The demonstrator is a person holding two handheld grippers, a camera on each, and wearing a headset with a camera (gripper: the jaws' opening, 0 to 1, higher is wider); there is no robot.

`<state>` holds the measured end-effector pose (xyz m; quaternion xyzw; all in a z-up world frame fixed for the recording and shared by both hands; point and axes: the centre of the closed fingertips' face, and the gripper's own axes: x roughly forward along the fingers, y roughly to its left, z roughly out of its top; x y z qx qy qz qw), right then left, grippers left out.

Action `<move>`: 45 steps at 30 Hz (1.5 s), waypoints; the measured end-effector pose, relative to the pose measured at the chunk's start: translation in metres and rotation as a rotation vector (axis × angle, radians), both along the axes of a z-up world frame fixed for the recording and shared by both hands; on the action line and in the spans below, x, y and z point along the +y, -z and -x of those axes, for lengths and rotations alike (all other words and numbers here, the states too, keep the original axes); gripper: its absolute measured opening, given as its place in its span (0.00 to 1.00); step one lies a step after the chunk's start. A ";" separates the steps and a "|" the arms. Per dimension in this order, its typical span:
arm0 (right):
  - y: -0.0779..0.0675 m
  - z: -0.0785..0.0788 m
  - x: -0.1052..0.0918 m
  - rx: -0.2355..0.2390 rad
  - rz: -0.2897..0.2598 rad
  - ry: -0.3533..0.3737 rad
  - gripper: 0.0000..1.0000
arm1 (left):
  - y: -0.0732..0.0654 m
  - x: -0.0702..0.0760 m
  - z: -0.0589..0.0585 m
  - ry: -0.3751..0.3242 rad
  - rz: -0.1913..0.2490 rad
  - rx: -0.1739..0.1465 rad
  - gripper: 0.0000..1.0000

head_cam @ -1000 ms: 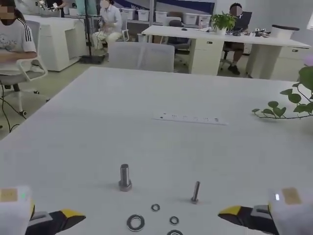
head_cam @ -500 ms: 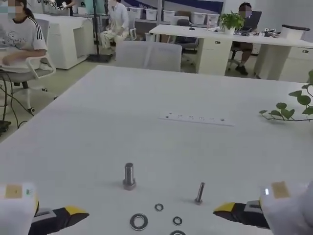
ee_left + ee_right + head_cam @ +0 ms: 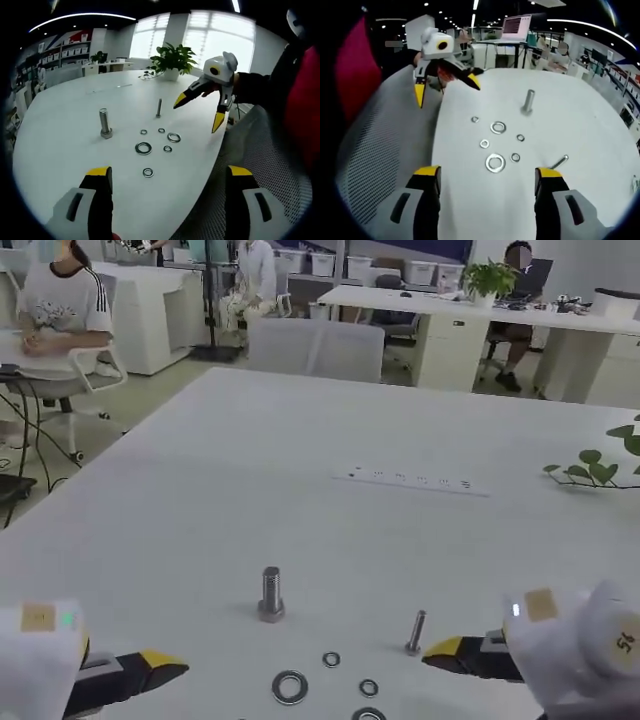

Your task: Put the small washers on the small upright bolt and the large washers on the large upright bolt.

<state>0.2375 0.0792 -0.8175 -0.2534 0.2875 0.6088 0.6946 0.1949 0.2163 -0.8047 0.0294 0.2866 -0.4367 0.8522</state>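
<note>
A large upright bolt (image 3: 271, 595) and a thin small upright bolt (image 3: 416, 632) stand on the white table (image 3: 300, 490). Several loose washers lie in front of them, among them a large washer (image 3: 290, 686) and a small washer (image 3: 331, 659). My left gripper (image 3: 169, 175) is open and empty, low at the table's near edge, left of the washers. My right gripper (image 3: 487, 172) is open and empty too. In the head view its yellow tip (image 3: 445, 652) sits just right of the small bolt. The right gripper view has both large washers (image 3: 495, 162) between its jaws.
A white power strip (image 3: 410, 480) lies across the table's middle. Plant leaves (image 3: 600, 465) reach in from the right edge. An empty chair (image 3: 315, 350) stands at the far side, with desks and seated people behind it.
My right gripper has moved left, closer to the small bolt. The head camera has shifted. The left gripper has barely moved, and the bolts and washers lie as before.
</note>
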 end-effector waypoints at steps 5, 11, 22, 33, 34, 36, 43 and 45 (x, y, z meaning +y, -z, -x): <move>0.003 -0.001 0.006 0.000 0.020 -0.035 0.76 | 0.000 0.000 -0.001 -0.004 0.001 -0.001 0.94; 0.006 -0.003 0.011 0.001 0.049 -0.075 0.74 | 0.000 0.000 -0.001 -0.008 0.000 -0.002 0.93; 0.012 -0.005 0.022 -0.001 0.110 -0.154 0.70 | -0.001 0.001 -0.003 -0.016 0.005 -0.006 0.93; 0.021 0.001 0.030 0.019 0.159 -0.221 0.64 | -0.002 0.001 -0.004 -0.020 0.010 -0.010 0.93; 0.022 0.001 0.031 0.017 0.165 -0.227 0.64 | -0.003 0.001 -0.004 -0.021 0.011 -0.011 0.93; 0.023 0.002 0.031 0.024 0.175 -0.235 0.63 | -0.003 0.001 -0.004 -0.020 0.011 -0.012 0.92; 0.031 0.003 0.030 0.037 0.222 -0.260 0.56 | -0.004 0.001 -0.004 -0.018 0.015 -0.014 0.92; 0.033 0.003 0.031 0.035 0.232 -0.264 0.55 | -0.004 0.000 -0.004 -0.018 0.016 -0.015 0.92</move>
